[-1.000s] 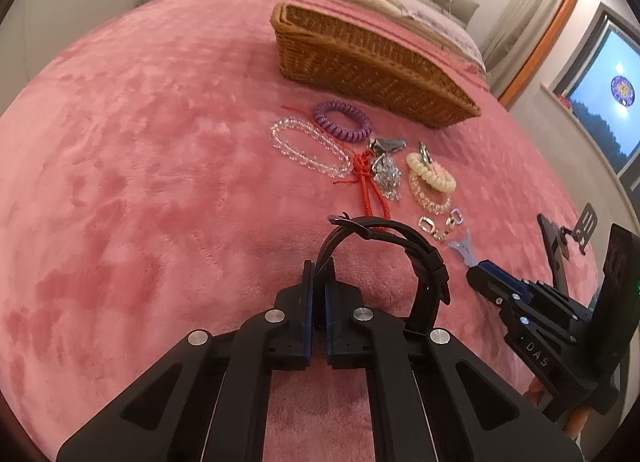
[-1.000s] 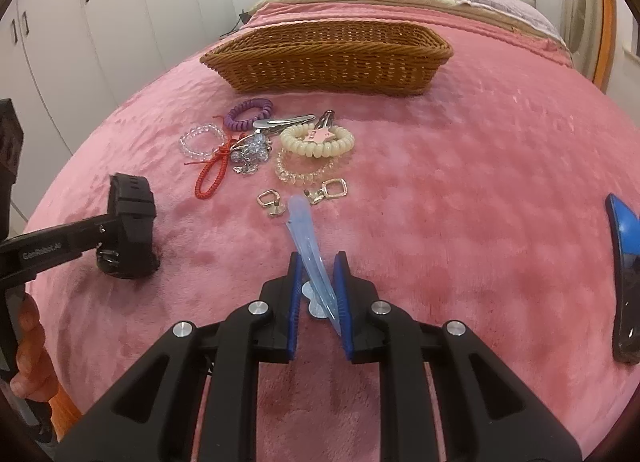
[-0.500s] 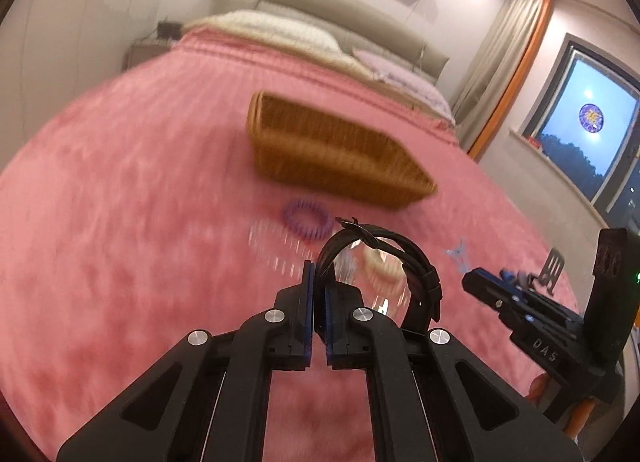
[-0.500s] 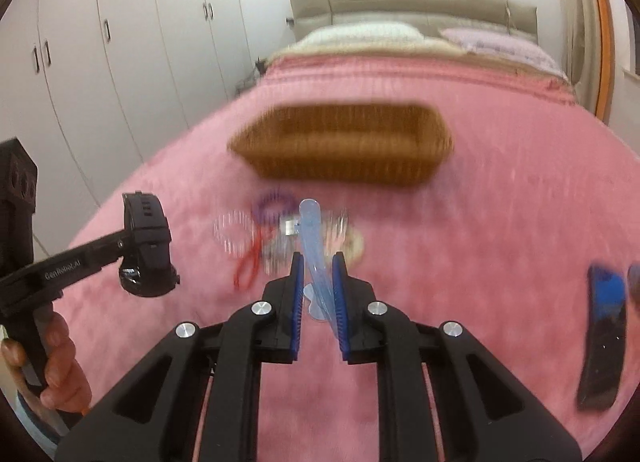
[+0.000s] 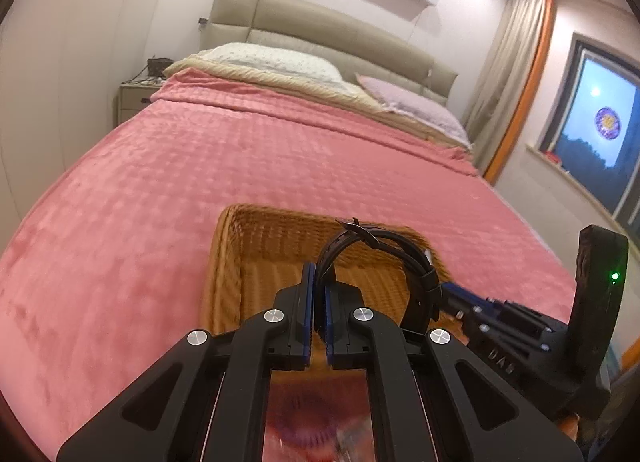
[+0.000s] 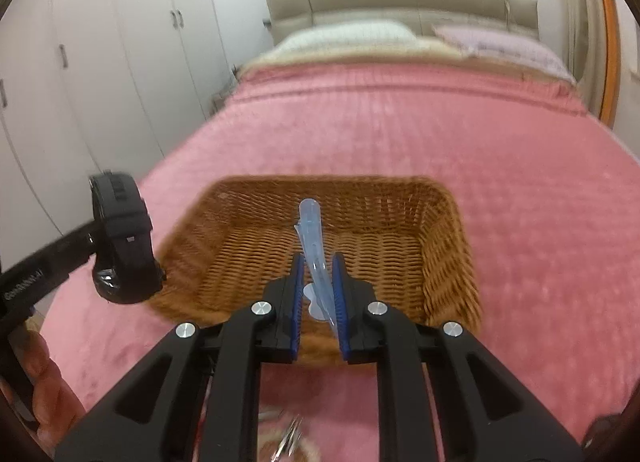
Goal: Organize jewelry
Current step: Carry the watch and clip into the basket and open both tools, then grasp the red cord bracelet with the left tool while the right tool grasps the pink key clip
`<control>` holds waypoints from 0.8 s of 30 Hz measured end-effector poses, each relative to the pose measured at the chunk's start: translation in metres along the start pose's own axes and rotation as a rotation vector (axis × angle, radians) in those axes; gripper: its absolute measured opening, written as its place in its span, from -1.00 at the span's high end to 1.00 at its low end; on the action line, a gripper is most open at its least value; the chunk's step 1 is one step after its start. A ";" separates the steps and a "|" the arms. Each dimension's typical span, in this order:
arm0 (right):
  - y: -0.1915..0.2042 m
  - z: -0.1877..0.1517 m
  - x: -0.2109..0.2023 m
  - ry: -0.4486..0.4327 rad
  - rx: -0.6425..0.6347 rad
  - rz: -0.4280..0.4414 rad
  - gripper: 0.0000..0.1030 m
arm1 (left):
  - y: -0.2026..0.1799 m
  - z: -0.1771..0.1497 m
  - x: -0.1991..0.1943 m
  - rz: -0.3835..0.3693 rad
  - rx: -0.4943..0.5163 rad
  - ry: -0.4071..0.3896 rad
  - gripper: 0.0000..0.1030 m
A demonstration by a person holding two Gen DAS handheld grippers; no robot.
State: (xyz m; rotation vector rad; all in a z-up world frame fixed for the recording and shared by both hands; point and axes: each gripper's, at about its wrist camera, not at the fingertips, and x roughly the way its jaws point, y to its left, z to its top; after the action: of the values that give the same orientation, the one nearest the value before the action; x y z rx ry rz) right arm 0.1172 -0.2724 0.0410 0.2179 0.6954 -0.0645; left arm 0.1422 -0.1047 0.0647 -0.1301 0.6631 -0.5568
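A brown wicker basket (image 5: 232, 262) (image 6: 452, 246) lies on the pink bedspread and looks empty inside. My left gripper (image 5: 316, 278) is shut on the strap of a black wristwatch (image 5: 404, 258), held just above the basket's near edge. From the right wrist view the watch (image 6: 122, 238) hangs at the basket's left corner. My right gripper (image 6: 316, 274) is shut on a pale blue translucent hair clip (image 6: 310, 229), which sticks up over the basket's near half. The right gripper's body (image 5: 520, 338) shows at the right of the left wrist view.
The pink bedspread (image 5: 140, 197) stretches beyond the basket to pillows (image 5: 276, 59) and a padded headboard. Blurred bits of the remaining jewelry (image 6: 292, 442) lie on the blanket below my grippers. White wardrobes (image 6: 100, 61) stand on the left, a window on the right.
Both grippers rose and moved forward from the jewelry pile to the basket, carrying the watch and the clip. The pile has dropped out below the frames.
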 end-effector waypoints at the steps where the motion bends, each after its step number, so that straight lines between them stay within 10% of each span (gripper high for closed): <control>1: -0.003 0.001 0.011 0.016 0.007 -0.005 0.76 | -0.001 0.003 0.015 0.014 0.007 0.015 0.96; 12: -0.031 -0.003 0.078 0.169 0.048 0.003 0.76 | -0.002 -0.011 0.090 0.116 0.096 0.156 0.91; 17: -0.035 -0.002 0.064 0.153 0.084 0.042 0.66 | 0.001 -0.011 0.081 0.070 0.089 0.160 0.23; 24: -0.031 -0.010 -0.009 0.049 0.077 0.089 0.05 | 0.003 -0.019 0.023 -0.011 0.086 0.150 -0.21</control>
State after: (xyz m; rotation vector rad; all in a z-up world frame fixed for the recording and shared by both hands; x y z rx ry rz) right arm 0.1002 -0.3007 0.0333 0.3250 0.7317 -0.0014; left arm 0.1467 -0.1136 0.0361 -0.0111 0.7831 -0.6091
